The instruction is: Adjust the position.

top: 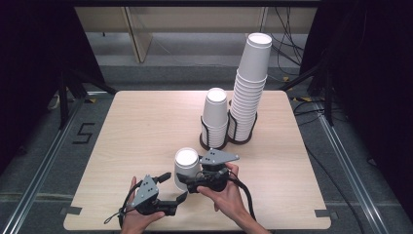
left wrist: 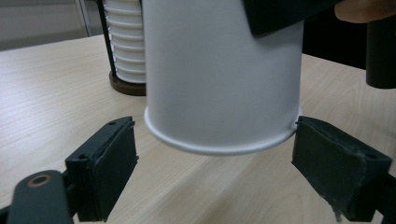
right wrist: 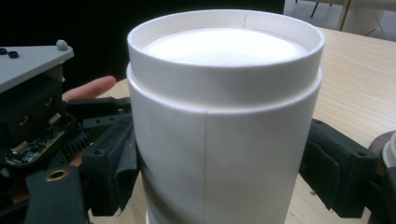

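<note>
An upturned white paper cup [top: 186, 164] is near the table's front edge, and my right gripper [top: 189, 179] is shut on its wall from the right. In the right gripper view the cup [right wrist: 224, 140] has a pad pressed on each side of it, and a narrower band steps out at its top. My left gripper [top: 176, 186] sits low beside the cup's rim, open. In the left gripper view its pads [left wrist: 108, 170] flank the rim [left wrist: 219, 147], the left one apart from it and the right one just at it. The rim seems to hang slightly above the wood.
Two black wire holders stand at the back middle of the table [top: 136, 131]. One has a short stack of upturned cups [top: 215, 114], the other a tall stack [top: 251, 83]. A person's hands grip both tools at the front edge.
</note>
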### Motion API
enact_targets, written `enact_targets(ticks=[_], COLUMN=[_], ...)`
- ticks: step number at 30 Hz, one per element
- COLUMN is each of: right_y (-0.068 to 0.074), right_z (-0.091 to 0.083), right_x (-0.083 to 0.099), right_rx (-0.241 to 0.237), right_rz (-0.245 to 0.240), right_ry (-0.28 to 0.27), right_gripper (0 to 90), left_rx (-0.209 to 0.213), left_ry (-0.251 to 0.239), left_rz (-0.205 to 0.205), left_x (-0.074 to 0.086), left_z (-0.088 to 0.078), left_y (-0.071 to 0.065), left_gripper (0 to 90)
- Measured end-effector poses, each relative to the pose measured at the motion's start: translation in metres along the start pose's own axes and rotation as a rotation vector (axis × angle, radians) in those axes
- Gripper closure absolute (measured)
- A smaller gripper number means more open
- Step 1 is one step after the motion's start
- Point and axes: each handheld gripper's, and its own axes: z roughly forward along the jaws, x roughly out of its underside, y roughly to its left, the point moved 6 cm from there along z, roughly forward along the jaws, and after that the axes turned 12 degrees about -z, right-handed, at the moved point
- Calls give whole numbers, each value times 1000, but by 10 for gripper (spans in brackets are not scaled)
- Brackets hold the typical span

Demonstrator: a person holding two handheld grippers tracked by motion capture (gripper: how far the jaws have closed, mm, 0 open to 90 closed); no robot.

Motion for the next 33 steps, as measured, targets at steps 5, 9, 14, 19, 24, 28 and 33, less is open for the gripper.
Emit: enact_targets(ticks=[5,9,14,19,24,28,33], right_y=[8,16,25,27,26,24,19], right_z=[2,5,8,9,10,10,0], right_x=[-4,-7,-9,-8,-6,-6,-13], right_rx=[-8,-41,-69,-82,-83,-95,-106], right_rz=[-16,13,16,18,18,15,-32], right_ry=[-1,-28,-37,-34,-27,-15,-6], right_gripper=[199,199,199,199,184,170,161], left_rx=[7,-8,-6,-7,-15,-9,-28], left_ry=[-15,-12,-23,-30,-11,-10,35], left_rz=[6,3,8,9,24,52,102], left_x=[-1,-1,-2,-2,-1,-1,1], left_z=[1,1,1,0,0,1,0], left_y=[-3,-1,-2,-3,-2,-2,-2], left_gripper=[85,16,0,0,30,57,66])
